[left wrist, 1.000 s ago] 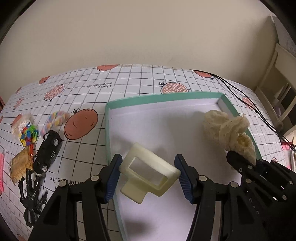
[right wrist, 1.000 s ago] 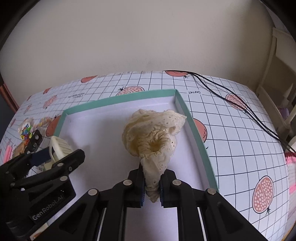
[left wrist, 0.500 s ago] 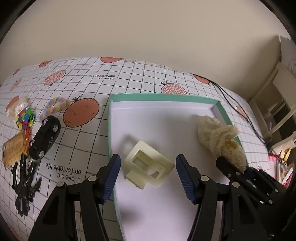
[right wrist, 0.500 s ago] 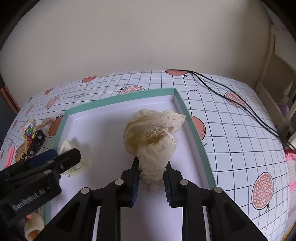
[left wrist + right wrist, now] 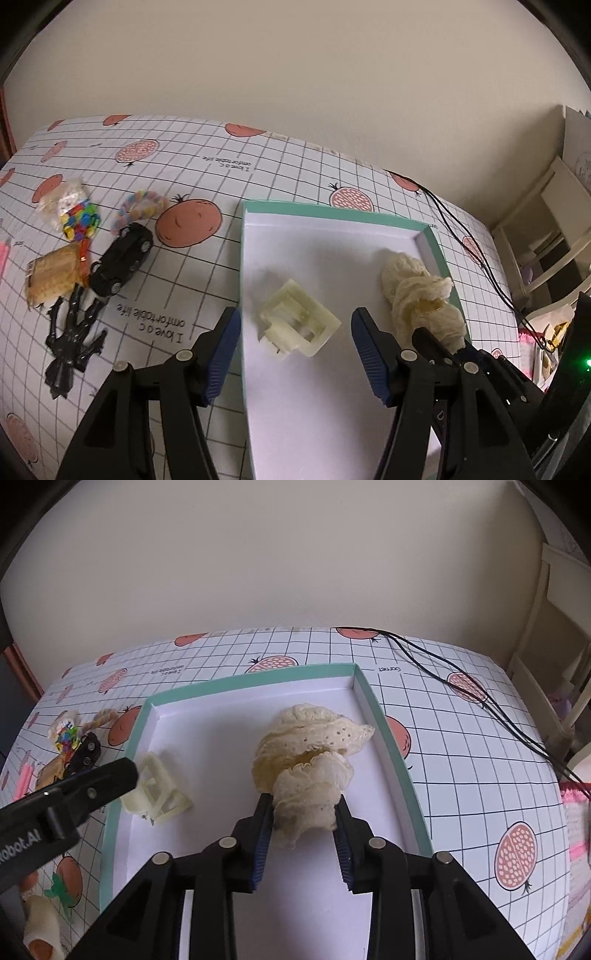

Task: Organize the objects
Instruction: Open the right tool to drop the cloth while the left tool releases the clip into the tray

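Both grippers had just let go. The left gripper (image 5: 295, 354) stood spread wide, and the cream clip (image 5: 298, 322), which a second earlier hung between its pads, now lay on the tray (image 5: 332, 212) floor just ahead of them, touching neither. The right gripper (image 5: 301, 834) had parted too: its pads, pinched on the lace cloth (image 5: 308, 760) a second before, now stood either side of the cloth's near end, which sat heaped on the tray floor by the wall to that gripper's right. So two items looked delivered. Well off to the left gripper's left, the car (image 5: 122, 258), the black figure (image 5: 74, 332), the bead bag (image 5: 74, 214) and the snack packet (image 5: 51, 277) still waited on the counter (image 5: 207, 295), likely next.
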`<state>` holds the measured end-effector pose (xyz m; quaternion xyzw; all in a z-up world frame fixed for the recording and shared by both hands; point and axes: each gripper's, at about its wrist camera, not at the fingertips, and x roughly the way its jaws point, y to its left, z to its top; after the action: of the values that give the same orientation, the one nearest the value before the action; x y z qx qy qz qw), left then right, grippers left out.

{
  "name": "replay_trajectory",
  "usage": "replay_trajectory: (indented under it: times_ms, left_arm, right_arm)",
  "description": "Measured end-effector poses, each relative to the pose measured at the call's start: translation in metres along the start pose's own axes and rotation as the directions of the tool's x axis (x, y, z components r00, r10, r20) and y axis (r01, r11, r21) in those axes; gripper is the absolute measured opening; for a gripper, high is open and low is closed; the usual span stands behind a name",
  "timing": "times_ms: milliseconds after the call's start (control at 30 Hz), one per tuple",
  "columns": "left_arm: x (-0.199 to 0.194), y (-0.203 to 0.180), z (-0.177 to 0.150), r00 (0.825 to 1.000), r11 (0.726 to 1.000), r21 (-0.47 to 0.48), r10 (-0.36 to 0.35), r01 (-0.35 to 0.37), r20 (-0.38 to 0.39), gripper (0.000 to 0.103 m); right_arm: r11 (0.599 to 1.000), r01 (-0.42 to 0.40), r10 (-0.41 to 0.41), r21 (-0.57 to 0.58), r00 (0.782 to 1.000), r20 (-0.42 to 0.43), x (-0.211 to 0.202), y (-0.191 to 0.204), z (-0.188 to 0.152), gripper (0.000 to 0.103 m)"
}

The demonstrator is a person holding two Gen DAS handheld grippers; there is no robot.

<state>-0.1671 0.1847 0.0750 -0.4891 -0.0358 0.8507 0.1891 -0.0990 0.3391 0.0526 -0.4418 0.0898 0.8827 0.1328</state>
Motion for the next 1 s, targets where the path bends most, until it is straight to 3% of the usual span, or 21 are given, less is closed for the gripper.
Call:
replay_trajectory:
  times_ms: [67, 233, 400, 467, 633, 700, 833, 900, 1000]
  left_arm:
    - [-0.003, 0.002, -0.001, 1.000, 1.000, -0.006, 0.012, -0.012, 0.000, 0.064]
    - [-0.008, 0.007, -0.006, 0.999, 0.999, -0.003, 0.051, -0.051, 0.012, 0.077]
    - [-0.009, 0.014, -0.010, 0.996, 0.997, -0.016, 0.080, -0.080, 0.025, 0.086]
    - [-0.008, 0.015, -0.012, 0.996, 0.996, -0.019, 0.088, -0.087, 0.026, 0.093]
    - [-0.009, 0.017, -0.015, 0.994, 0.994, -0.030, 0.103, -0.102, 0.033, 0.096]
    - [-0.010, 0.017, -0.016, 0.993, 0.994, -0.036, 0.108, -0.107, 0.038, 0.103]
    - [-0.013, 0.020, -0.018, 0.992, 0.993, -0.048, 0.115, -0.112, 0.048, 0.103]
    - [-0.014, 0.022, -0.019, 0.993, 0.993, -0.055, 0.108, -0.106, 0.042, 0.103]
    - [-0.016, 0.024, -0.021, 0.993, 0.993, -0.057, 0.108, -0.106, 0.042, 0.103]
  right_arm:
    - [1.000, 0.002, -0.002, 0.001, 1.000, 0.002, -0.002, 0.000, 0.000, 0.034]
    - [1.000, 0.004, -0.004, -0.003, 1.000, 0.005, -0.004, -0.002, 0.000, 0.038]
    - [1.000, 0.012, -0.012, -0.004, 1.000, 0.005, -0.006, -0.005, -0.002, 0.061]
    - [1.000, 0.017, -0.017, -0.013, 1.000, 0.012, -0.007, -0.006, -0.002, 0.065]
    - [1.000, 0.010, -0.010, -0.006, 1.000, 0.010, -0.007, -0.007, -0.003, 0.075]
    - [1.000, 0.012, -0.012, -0.007, 1.000, 0.011, -0.007, -0.008, -0.003, 0.079]
    - [1.000, 0.009, -0.009, -0.004, 1.000, 0.017, -0.009, -0.008, -0.003, 0.089]
    - [1.000, 0.015, -0.015, -0.006, 1.000, 0.025, -0.010, -0.008, -0.003, 0.102]
    - [1.000, 0.010, -0.010, -0.004, 0.999, 0.037, -0.013, -0.008, -0.002, 0.103]
